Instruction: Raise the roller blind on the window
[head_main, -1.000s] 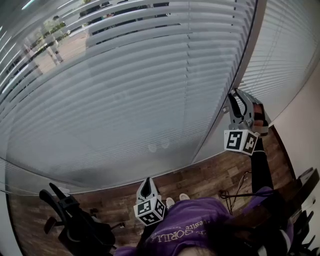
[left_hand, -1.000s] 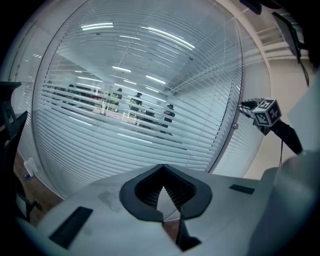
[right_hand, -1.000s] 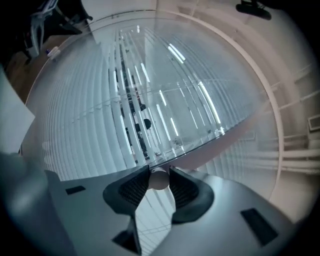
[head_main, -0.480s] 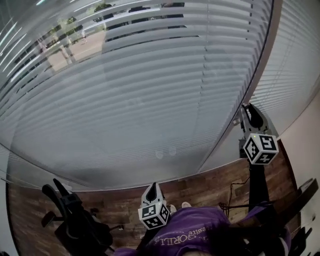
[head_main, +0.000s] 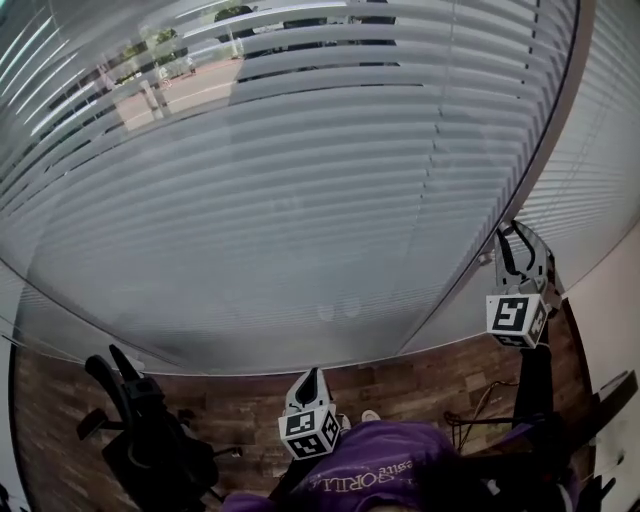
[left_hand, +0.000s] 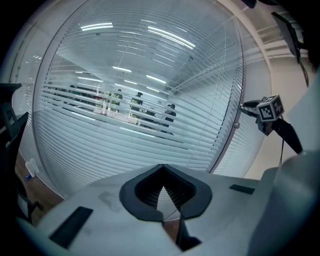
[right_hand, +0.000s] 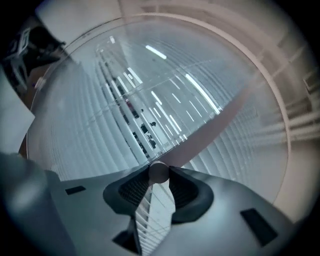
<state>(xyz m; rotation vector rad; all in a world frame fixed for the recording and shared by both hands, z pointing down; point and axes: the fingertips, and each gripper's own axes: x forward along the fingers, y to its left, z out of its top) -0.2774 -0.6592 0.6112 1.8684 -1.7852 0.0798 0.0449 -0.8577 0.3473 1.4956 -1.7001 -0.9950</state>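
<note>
A slatted blind (head_main: 300, 180) hangs lowered behind the wide glass pane, its slats partly open onto the street. A dark mullion (head_main: 535, 160) runs down its right side. My right gripper (head_main: 512, 230) is raised against that mullion. In the right gripper view, my right gripper (right_hand: 159, 172) is shut on a small round grey knob (right_hand: 159, 171) at the jaw tips. My left gripper (head_main: 308, 375) hangs low near my body, away from the glass. In the left gripper view, my left gripper (left_hand: 163, 166) is shut with nothing in it, and the right gripper (left_hand: 245, 105) shows by the mullion.
A second blinded pane (head_main: 600, 150) lies right of the mullion. A black office chair (head_main: 150, 440) stands on the wooden floor (head_main: 420, 375) at lower left. A cable (head_main: 470, 415) lies on the floor near my right side. A small round fitting (head_main: 485, 259) sits on the mullion.
The right gripper has shifted right and slightly down along the mullion, and its marker cube has turned. The left gripper has stayed low. The view has tipped so more street shows.
</note>
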